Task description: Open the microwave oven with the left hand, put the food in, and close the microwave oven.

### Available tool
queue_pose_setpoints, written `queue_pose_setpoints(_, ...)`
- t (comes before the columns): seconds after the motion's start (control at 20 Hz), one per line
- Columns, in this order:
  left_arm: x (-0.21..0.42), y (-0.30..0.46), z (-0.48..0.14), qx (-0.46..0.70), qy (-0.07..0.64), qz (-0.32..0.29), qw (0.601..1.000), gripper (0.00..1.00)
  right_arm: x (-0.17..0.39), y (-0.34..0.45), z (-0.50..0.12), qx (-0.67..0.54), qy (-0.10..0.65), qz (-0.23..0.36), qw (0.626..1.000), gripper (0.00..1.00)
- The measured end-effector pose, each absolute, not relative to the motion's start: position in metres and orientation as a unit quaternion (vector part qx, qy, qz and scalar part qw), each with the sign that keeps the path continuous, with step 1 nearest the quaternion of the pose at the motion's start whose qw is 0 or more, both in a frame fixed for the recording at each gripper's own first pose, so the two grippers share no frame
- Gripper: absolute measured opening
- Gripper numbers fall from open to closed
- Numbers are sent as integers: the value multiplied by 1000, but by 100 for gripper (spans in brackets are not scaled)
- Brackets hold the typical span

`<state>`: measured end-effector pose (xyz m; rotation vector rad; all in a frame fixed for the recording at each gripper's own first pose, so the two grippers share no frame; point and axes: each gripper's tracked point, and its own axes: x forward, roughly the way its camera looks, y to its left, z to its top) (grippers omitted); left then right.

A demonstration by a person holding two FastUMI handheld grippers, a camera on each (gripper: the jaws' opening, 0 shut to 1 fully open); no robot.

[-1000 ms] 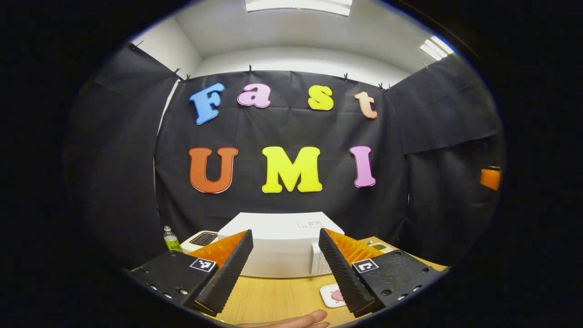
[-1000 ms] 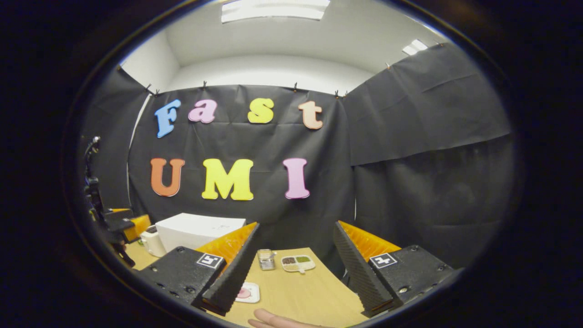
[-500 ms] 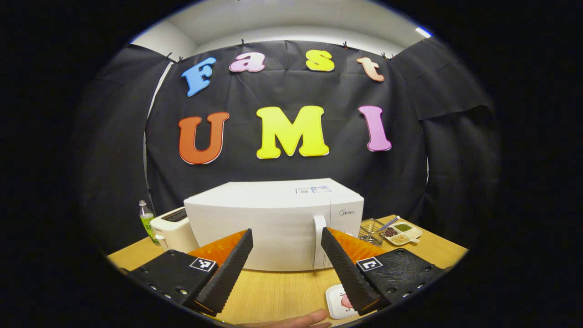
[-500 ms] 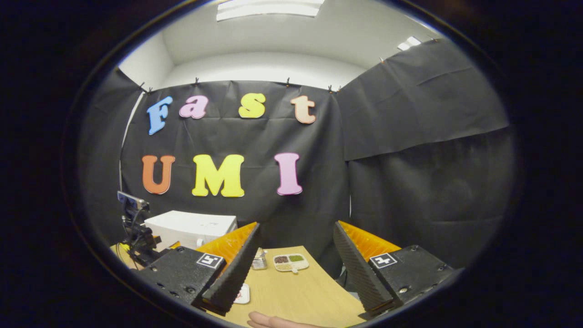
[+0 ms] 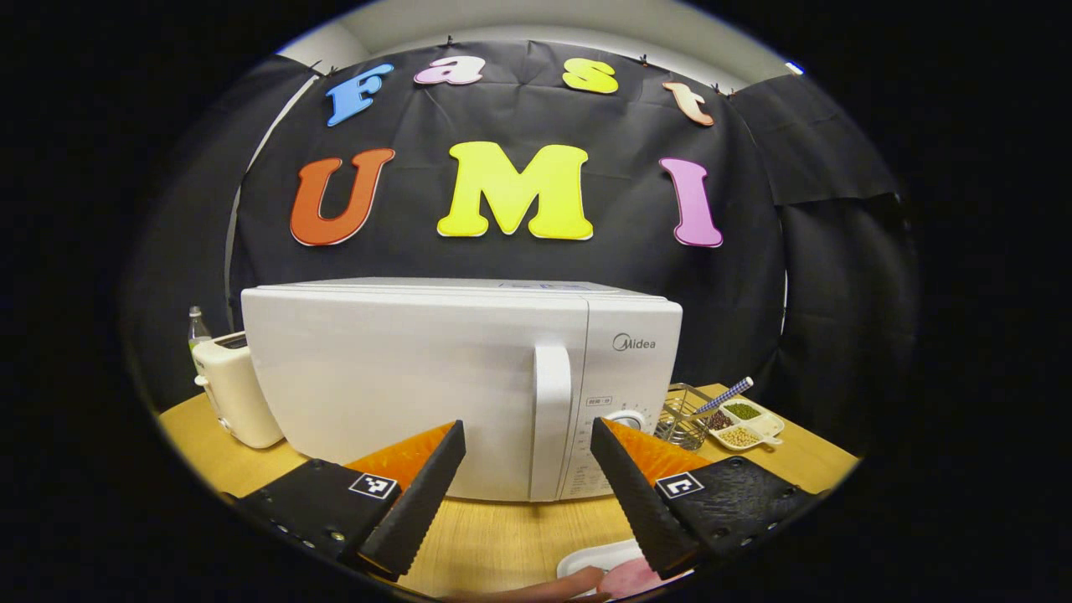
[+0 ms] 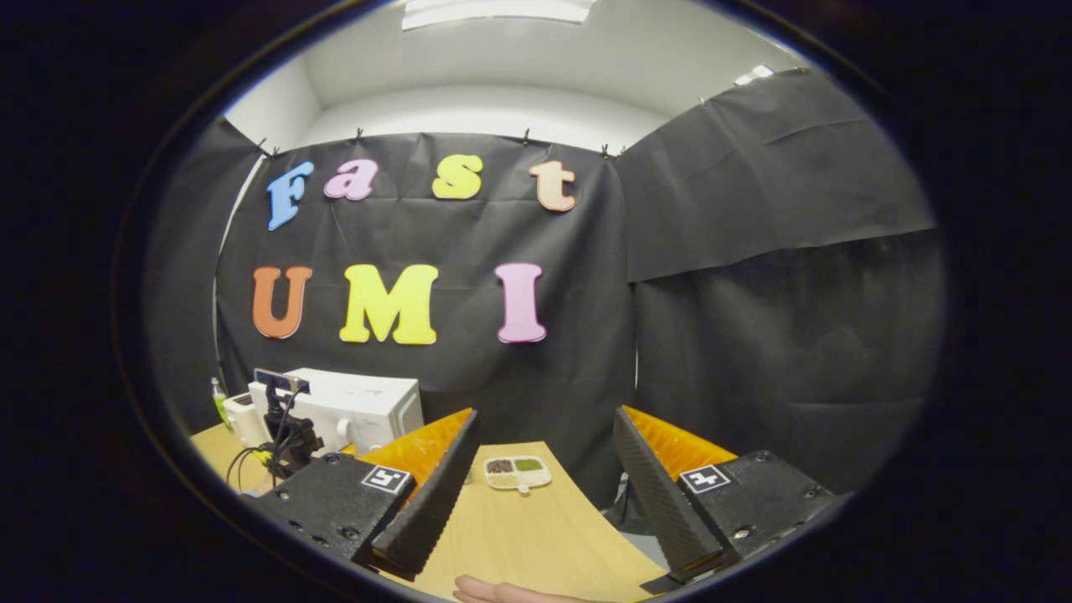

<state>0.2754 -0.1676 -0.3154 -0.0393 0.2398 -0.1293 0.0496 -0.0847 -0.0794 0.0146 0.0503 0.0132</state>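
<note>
White microwave (image 5: 402,377), one, door shut; two grippers, left (image 5: 526,494) and right (image 6: 543,502), both agape.

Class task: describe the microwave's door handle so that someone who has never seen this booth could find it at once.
Start at the big white box-shaped microwave oven on the wooden table. On its front, the handle is a tall white upright bar, between the wide plain door and the narrow control panel to the right. Unlike the round knob beside it, it runs most of the front's height.
</note>
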Motion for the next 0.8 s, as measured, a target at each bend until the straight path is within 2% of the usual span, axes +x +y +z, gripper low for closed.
queue_pose_setpoints(0.05, 280, -171, -316, -18, 121, -66, 990, 95, 50, -84, -84, 5, 27, 11, 1000, 100)
queue_pose_setpoints(0.1, 283, -172, -318, -13, 122, -64, 990, 93, 50, -80, -84, 6, 24, 21, 999, 94)
queue_pose_setpoints(0.15, 286, -174, -319, -6, 122, -64, 990, 91, 50, -76, -85, 6, 21, 32, 999, 100)
queue_pose_setpoints(0.3, 295, -185, -311, 8, 96, -74, 993, 88, 49, -70, -86, 2, 12, 58, 998, 100)
queue_pose_setpoints(0.35, 301, -188, -311, 12, 87, -78, 993, 67, 48, -70, -85, -1, 6, 62, 998, 94)
queue_pose_setpoints(0.4, 302, -182, -316, 17, 94, -65, 993, 55, 47, -70, -83, -5, -1, 64, 998, 100)
queue_pose_setpoints(0.5, 304, -176, -323, 18, 104, -55, 993, 49, 44, -72, -80, -14, -13, 64, 998, 100)
queue_pose_setpoints(0.55, 307, -175, -321, 22, 102, -53, 993, 37, 41, -72, -79, -15, -18, 65, 998, 100)
queue_pose_setpoints(0.65, 306, -175, -326, 11, 114, -62, 991, 37, 38, -65, -76, -12, -27, 79, 996, 100)
queue_pose_setpoints(0.7, 305, -174, -329, -18, 122, -58, 991, 38, 36, -61, -75, -10, -28, 85, 996, 94)
queue_pose_setpoints(0.75, 305, -174, -331, -41, 137, -55, 988, 37, 36, -62, -78, -8, -26, 88, 996, 100)
queue_pose_setpoints(0.8, 307, -177, -334, -51, 141, -52, 987, 37, 33, -60, -79, -7, -24, 93, 995, 100)
